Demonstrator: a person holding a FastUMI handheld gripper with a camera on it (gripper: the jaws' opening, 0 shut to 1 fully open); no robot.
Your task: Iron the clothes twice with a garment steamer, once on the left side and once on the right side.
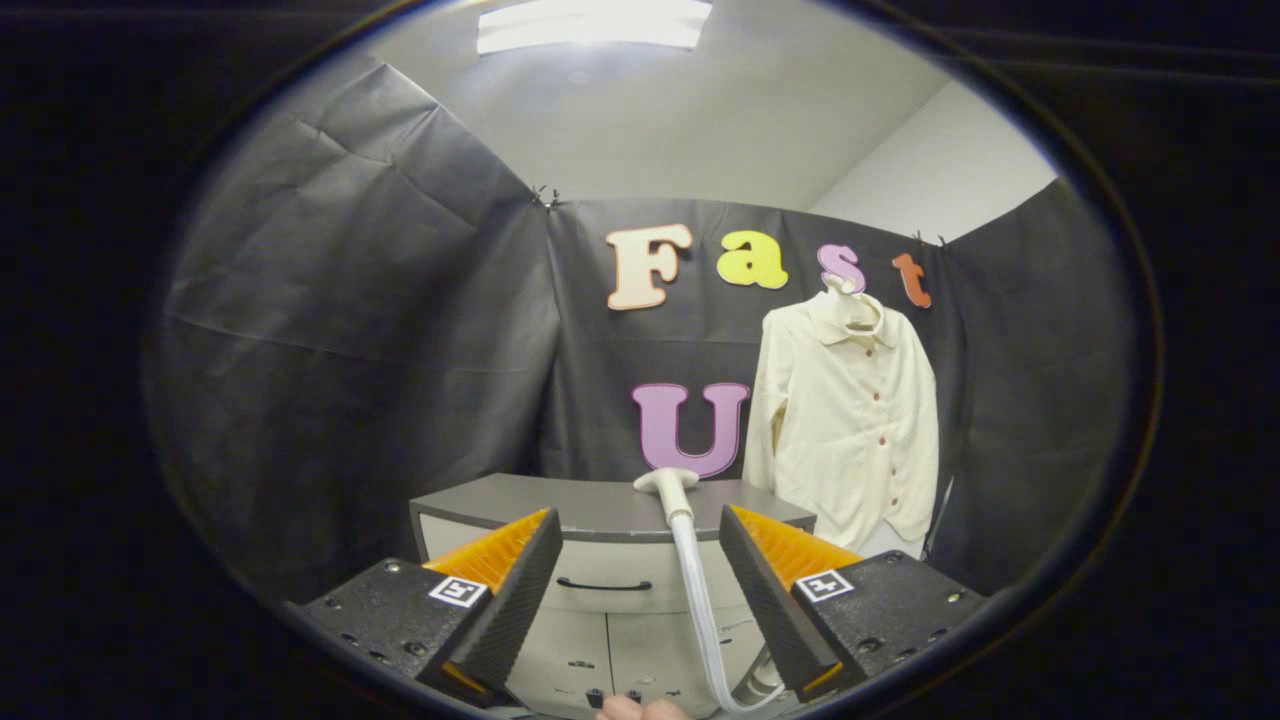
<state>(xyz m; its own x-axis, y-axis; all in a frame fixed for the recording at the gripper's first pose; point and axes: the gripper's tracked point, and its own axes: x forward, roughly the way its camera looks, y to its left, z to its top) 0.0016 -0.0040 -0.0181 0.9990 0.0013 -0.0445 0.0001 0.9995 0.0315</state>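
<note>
A cream button-up shirt [850, 420] hangs on a hanger against the booth's back wall, beyond and to the right of my fingers. The white steamer head [667, 483] lies on top of a grey cabinet [600, 510], and its white hose [695, 600] runs down the cabinet front between my fingers. My gripper [640, 535] is open, some way short of the cabinet, with nothing held between its fingers. The steamer head sits just beyond them, nearer the right finger.
The grey cabinet has a drawer with a dark handle [603, 585] and doors below. A person's fingertips [640, 710] show below the hose. Black cloth walls close in the left, back and right.
</note>
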